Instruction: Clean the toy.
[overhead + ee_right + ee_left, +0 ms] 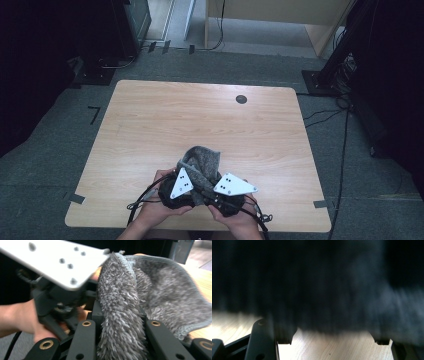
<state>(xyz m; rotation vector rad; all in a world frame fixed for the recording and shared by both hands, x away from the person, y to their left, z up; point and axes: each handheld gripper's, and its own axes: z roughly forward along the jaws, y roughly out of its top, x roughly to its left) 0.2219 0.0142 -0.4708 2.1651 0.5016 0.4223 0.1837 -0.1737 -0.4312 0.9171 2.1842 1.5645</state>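
between both grippers' fingers (pixel 117 322), one grey towel (pixel 202 159).

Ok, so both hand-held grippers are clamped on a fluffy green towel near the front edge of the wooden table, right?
Not quite: the towel is grey, not green, as the right gripper view shows plainly. The rest holds: the left hand-held gripper and the right hand-held gripper are both clamped on it, near the front edge of the wooden table.
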